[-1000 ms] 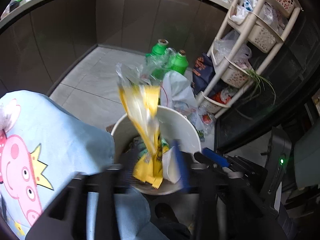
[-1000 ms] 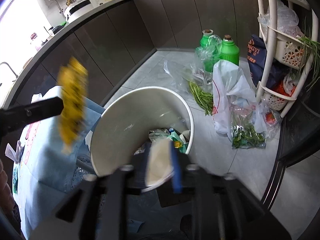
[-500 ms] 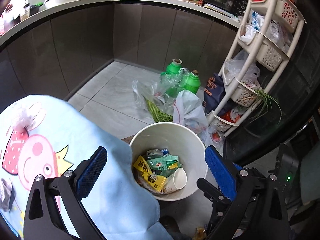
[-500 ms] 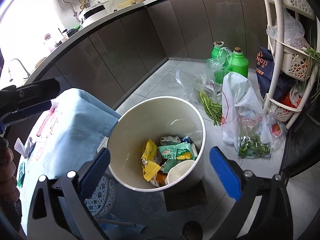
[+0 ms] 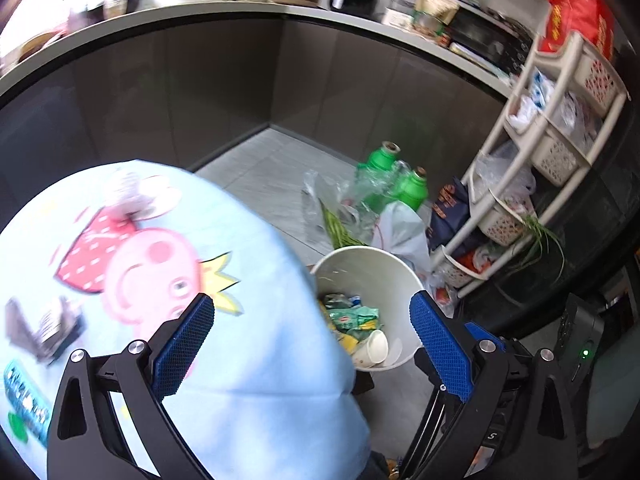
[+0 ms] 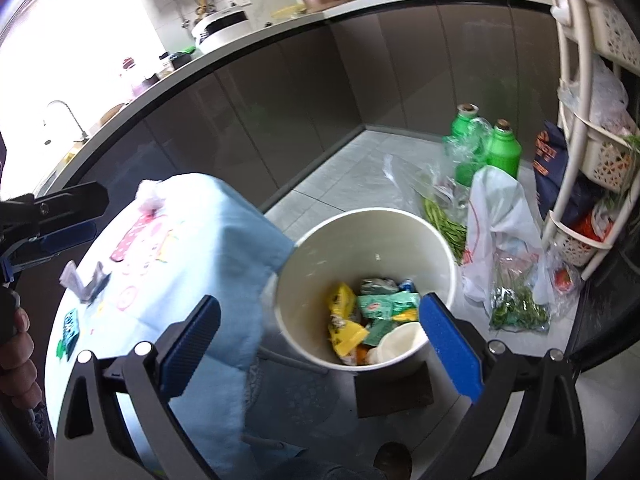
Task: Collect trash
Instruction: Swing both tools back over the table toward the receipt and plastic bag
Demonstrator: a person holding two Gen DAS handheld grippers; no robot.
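My left gripper (image 5: 312, 332) hangs over the edge of the round table under its light-blue cartoon-print cloth (image 5: 240, 380), blue pads spread wide with nothing between them. Only this view catches the grey crumpled wrapper (image 5: 40, 332) lying on the cloth at far left, blurred. My right gripper (image 6: 320, 338) is spread just as wide and empty, and its view alone looks straight down into the white round plastic bin (image 6: 360, 240) on the floor beside the table. Inside: a yellow crinkled snack packet (image 6: 342, 320) lying lengthwise toward me, a green foil packet (image 6: 380, 304) lying crosswise, and a white paper cup (image 6: 400, 340) on its side, mouth toward me, against the near wall. The right view also shows my left gripper at far left over the cloth, and a teal packet (image 6: 70, 328) flat near the table's rim.
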